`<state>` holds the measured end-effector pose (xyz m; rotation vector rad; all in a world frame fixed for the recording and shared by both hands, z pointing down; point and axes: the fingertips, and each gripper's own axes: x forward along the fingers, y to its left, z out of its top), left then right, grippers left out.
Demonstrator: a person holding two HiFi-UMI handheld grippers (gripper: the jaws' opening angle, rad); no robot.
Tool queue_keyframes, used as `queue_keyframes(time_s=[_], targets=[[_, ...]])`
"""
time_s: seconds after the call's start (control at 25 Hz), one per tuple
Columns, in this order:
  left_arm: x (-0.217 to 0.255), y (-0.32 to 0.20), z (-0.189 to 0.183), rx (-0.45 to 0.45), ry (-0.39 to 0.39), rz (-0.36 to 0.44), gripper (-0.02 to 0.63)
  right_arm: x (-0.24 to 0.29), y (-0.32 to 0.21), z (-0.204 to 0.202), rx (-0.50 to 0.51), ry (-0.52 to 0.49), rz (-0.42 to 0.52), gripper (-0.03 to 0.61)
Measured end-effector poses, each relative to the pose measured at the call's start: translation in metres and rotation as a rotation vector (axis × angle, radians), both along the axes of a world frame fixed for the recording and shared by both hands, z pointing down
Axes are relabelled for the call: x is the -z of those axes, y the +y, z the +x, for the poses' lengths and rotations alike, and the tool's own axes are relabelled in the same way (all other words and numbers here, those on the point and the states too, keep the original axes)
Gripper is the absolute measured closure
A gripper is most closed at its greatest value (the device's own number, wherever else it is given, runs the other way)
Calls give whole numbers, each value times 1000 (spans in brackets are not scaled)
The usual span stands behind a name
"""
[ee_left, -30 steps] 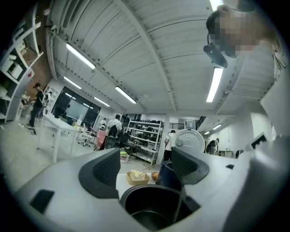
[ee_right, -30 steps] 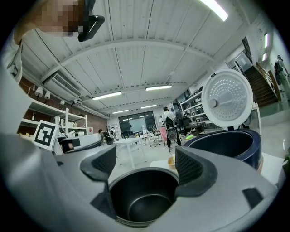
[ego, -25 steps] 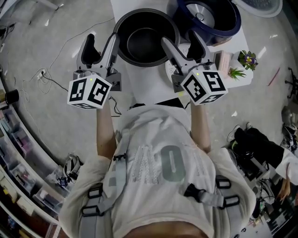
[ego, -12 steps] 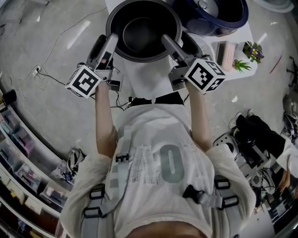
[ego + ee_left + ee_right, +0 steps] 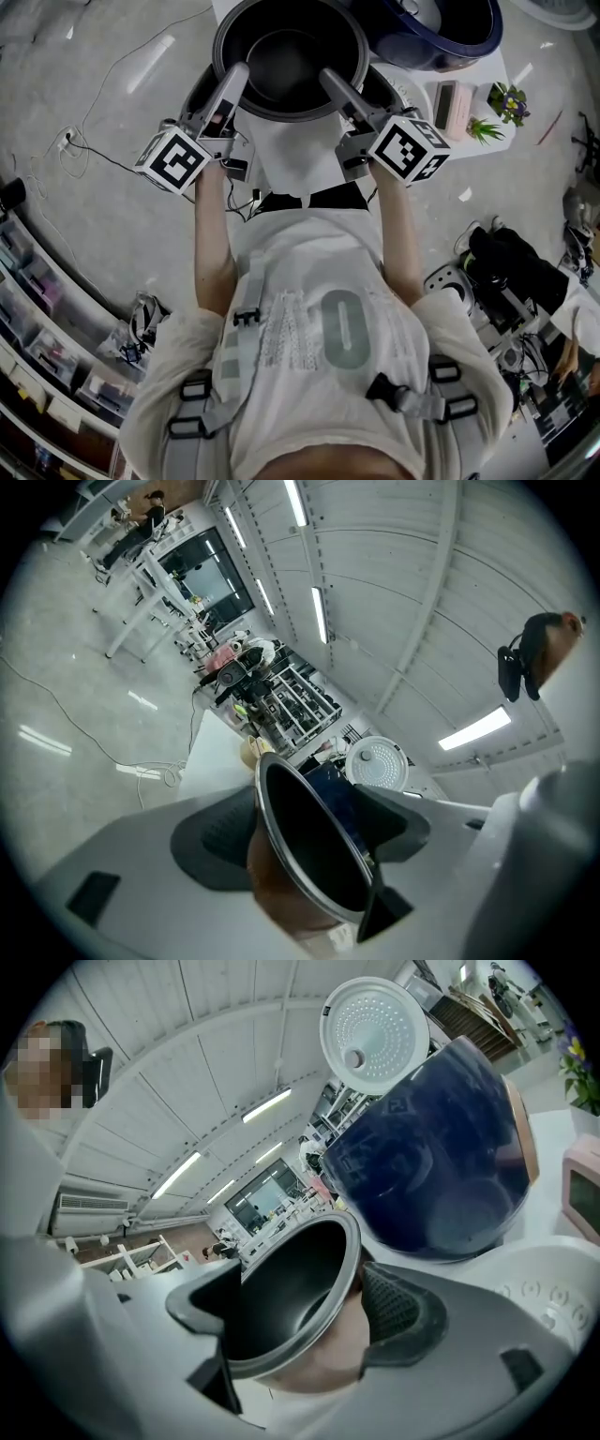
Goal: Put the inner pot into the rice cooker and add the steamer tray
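Note:
The dark inner pot hangs tilted above the white table, gripped at its rim from both sides. My left gripper is shut on the pot's left rim, one jaw inside and one outside. My right gripper is shut on the right rim in the same way. The dark blue rice cooker stands behind and to the right, its lid up with the white inner plate showing. A white piece with round holes lies under the right gripper; I cannot tell whether it is the steamer tray.
A pink box and two small potted plants stand on the white table right of the pot. Cables trail over the floor at the left. Shelves with bins line the left edge.
The pot has risen off the table with both grippers on its rim and now looks larger and closer to the rice cooker. Both grippers moved forward and up with it.

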<state>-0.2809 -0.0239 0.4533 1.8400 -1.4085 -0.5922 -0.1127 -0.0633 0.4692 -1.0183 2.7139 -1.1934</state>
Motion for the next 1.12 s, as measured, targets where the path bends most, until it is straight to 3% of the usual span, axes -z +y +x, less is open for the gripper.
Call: queue_keyframes(time_s=[0.32,0.48,0.68,0.88,1.12], targets=[[2,2,1,-8,0,5,284,3,3,0,-8,26,21,193],[5,2,1,-19,-23,2,285,8,3,1,-1,39,35,204],[20,6,-4,-6,-88,34,336,30,6,0,18,53,100,235],[50,14,-5,20,-156,100,356,60,10,-4,56,76,176,242],[107,13,-14,51,-258,233,364,104,4,-16,107,108,302,241]])
